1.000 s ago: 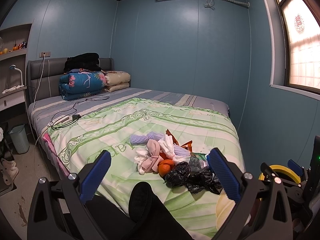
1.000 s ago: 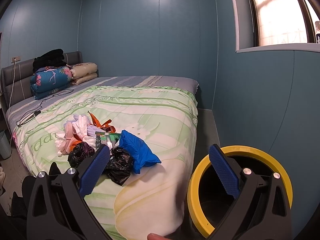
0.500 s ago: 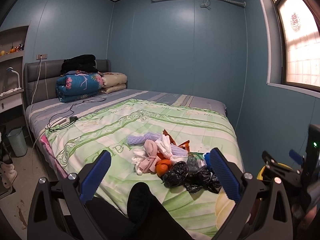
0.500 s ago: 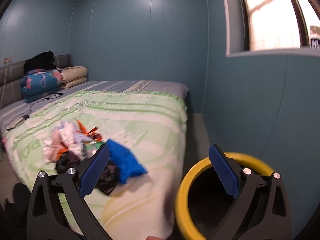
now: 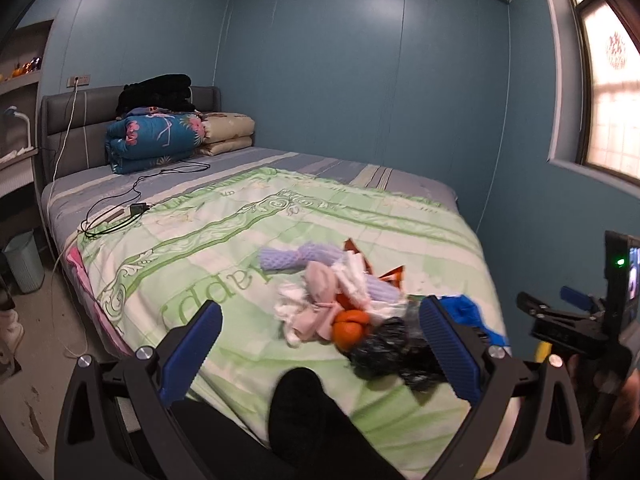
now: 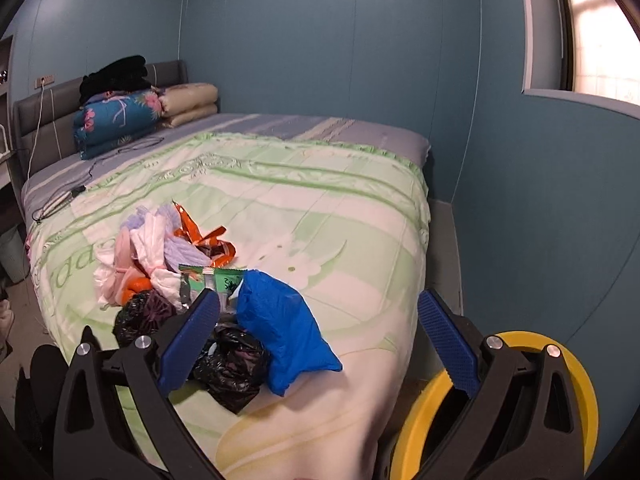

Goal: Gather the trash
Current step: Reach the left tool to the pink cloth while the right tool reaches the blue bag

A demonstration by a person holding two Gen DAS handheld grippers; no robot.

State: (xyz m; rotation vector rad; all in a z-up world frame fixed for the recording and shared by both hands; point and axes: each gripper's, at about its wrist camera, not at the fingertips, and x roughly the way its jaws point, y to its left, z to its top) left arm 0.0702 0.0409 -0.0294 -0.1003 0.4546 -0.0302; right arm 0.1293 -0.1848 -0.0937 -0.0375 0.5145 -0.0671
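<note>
Blue-padded fingers of the right gripper (image 6: pixel 318 334) stood spread wide with nothing between them, and the view had swung back left since half a second before, so the trash lay more central and sharper. Its left finger (image 6: pixel 188 338) sat in front of a crumpled black plastic bag (image 6: pixel 230 368), with a puffy blue plastic bag (image 6: pixel 280 332) just beside it. At lower right the round yellow-rimmed bin (image 6: pixel 576 392) was partly hidden behind the gripper; what it held could not be told. The left gripper (image 5: pixel 320 350), likewise spread and empty, had tilted down and nearer the bed. Beyond it the trash heap (image 5: pixel 340 304) of pink and white tissue, orange peel and purple foam netting lay on the green floral quilt (image 5: pixel 240 248). Farther back, folded blankets (image 5: pixel 160 136) rested against the grey headboard (image 5: pixel 60 128).
</note>
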